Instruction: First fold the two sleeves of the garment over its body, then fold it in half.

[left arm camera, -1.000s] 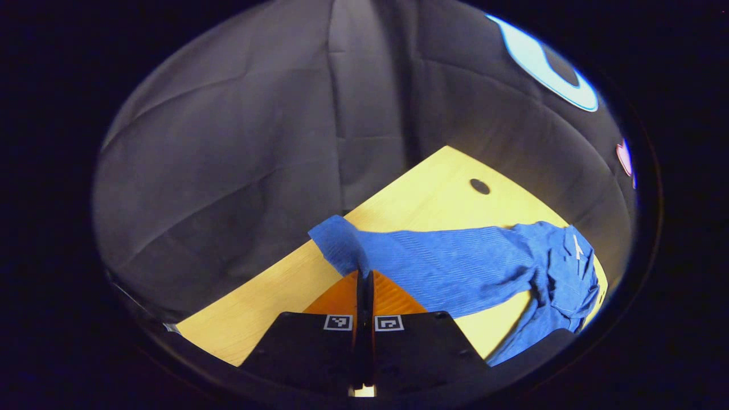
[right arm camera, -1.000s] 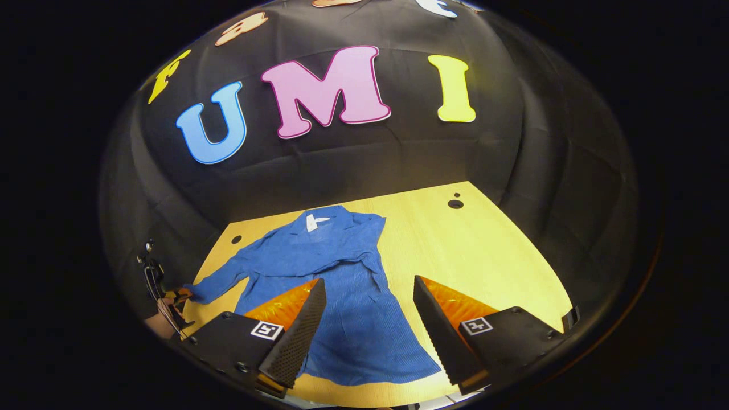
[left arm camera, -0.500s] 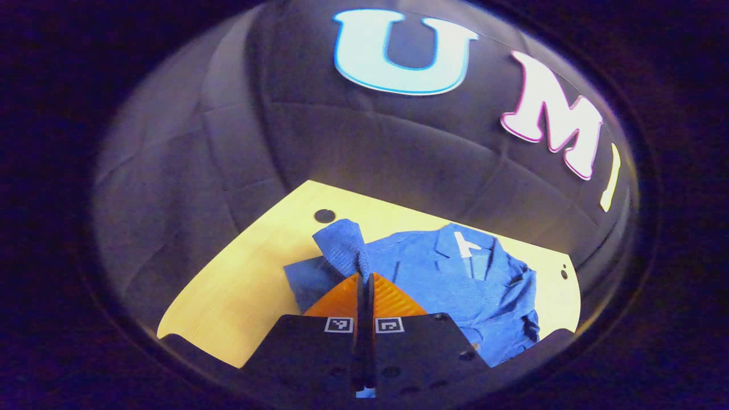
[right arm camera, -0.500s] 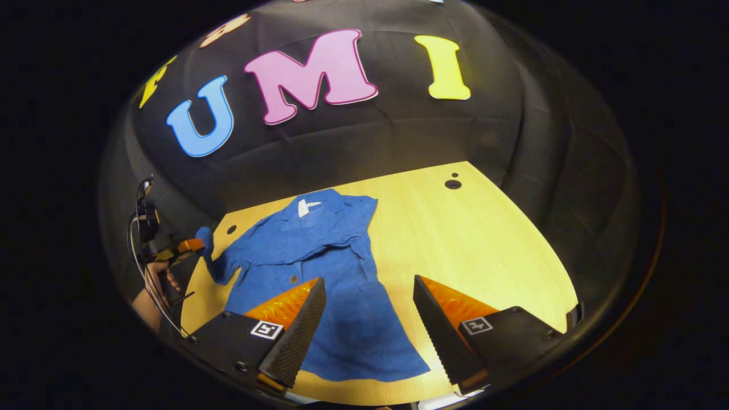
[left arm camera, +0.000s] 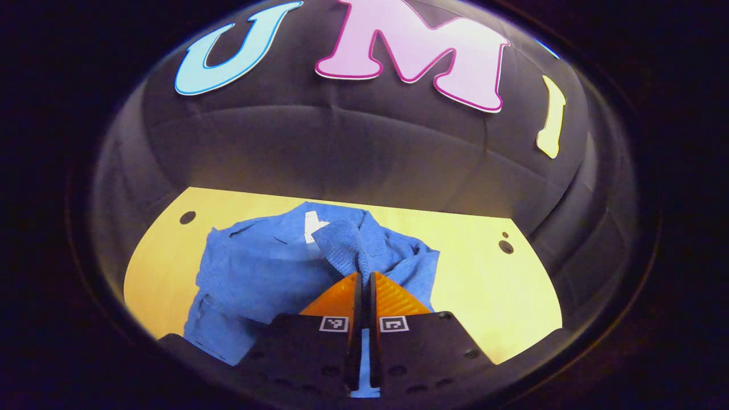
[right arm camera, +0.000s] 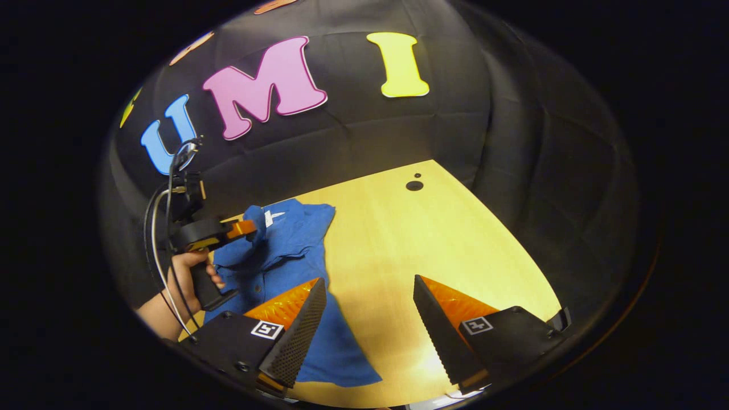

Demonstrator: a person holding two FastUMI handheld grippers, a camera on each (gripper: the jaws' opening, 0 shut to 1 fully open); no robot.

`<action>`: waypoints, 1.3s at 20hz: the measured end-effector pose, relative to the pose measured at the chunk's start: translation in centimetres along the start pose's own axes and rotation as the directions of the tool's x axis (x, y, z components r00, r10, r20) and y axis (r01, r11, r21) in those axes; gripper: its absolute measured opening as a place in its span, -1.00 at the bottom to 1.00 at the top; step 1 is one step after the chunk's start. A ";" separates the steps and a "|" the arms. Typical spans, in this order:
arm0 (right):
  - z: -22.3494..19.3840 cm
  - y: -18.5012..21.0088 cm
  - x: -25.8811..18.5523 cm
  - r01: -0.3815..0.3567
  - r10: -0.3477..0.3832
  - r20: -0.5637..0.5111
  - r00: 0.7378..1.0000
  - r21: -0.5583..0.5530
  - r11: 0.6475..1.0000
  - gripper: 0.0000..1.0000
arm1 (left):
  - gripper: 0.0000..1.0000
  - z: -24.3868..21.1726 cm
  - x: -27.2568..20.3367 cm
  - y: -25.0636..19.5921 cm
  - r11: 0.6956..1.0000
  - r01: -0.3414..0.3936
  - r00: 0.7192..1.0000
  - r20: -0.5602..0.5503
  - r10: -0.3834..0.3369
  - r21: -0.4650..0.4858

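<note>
A blue ribbed shirt (left arm camera: 267, 267) with a collar and a white neck label lies on the yellow wooden table (left arm camera: 501, 296). My left gripper (left arm camera: 364, 274) is shut on the shirt's sleeve cuff (left arm camera: 344, 242), which it holds up over the collar area. In the right gripper view the same left gripper (right arm camera: 246, 228), held by a hand (right arm camera: 191, 273), carries the cuff above the shirt (right arm camera: 296, 245). My right gripper (right arm camera: 367, 296) stands open above the table, its left finger over the shirt's lower part, nothing between its fingers.
The table has small round holes near its far corners (right arm camera: 414, 185) (left arm camera: 187, 217). Black cloth walls close the booth behind and at the sides. Bare table (right arm camera: 433, 239) stretches to the right of the shirt.
The left gripper has carried the sleeve cuff inward, from the table's left side to above the shirt's collar. The right gripper has shifted to the right, staying open.
</note>
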State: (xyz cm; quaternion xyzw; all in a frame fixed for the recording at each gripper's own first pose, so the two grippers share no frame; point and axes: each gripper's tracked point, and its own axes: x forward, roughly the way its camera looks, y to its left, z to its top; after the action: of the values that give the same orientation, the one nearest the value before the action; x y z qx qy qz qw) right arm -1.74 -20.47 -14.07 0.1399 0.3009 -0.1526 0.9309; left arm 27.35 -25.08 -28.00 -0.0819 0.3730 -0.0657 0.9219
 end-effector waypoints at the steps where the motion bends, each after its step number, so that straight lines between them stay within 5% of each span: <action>1: -0.1 -0.5 -0.3 0.008 -0.008 0.002 1.000 0.008 1.000 0.95 | -0.77 -0.3 0.5 -1.0 1.000 0.010 1.000 -0.005 -0.010 -0.010; 2: -0.2 -0.7 -0.5 0.011 -0.011 0.004 1.000 0.017 1.000 0.95 | -0.54 -0.4 1.0 -1.7 1.000 0.009 1.000 0.003 -0.009 -0.013; 5: -1.8 -0.4 0.3 0.009 -0.008 -0.018 1.000 0.011 1.000 0.95 | 0.68 -0.5 0.0 -1.7 0.999 0.033 0.999 0.015 -0.032 -0.014; 11: -6.5 2.3 1.8 -0.052 0.049 -0.103 0.993 -0.020 0.998 0.95 | 0.68 -5.1 -8.6 5.5 1.000 0.022 0.999 0.039 -0.023 0.015; 15: -11.3 4.4 2.3 -0.098 0.081 -0.218 0.973 -0.069 0.993 0.96 | 0.67 -12.7 -15.9 14.3 0.995 -0.076 0.995 -0.066 0.080 0.066; 21: -19.2 3.7 1.1 -0.055 0.009 -0.384 0.923 -0.109 0.992 0.96 | 0.68 -23.4 -23.1 26.1 0.958 -0.253 0.928 -0.246 0.279 0.132; 26: -22.1 2.4 1.4 0.012 -0.071 -0.395 0.916 -0.149 0.989 0.96 | 0.67 -28.1 -24.4 29.5 0.952 -0.255 0.886 -0.353 0.300 0.168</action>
State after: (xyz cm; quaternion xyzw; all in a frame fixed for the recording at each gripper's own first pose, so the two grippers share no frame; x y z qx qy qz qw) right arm -11.21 -10.72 -31.78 0.0941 0.4973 -0.1187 0.8543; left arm -7.95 5.36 -37.27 0.0403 0.5452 0.0308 0.8368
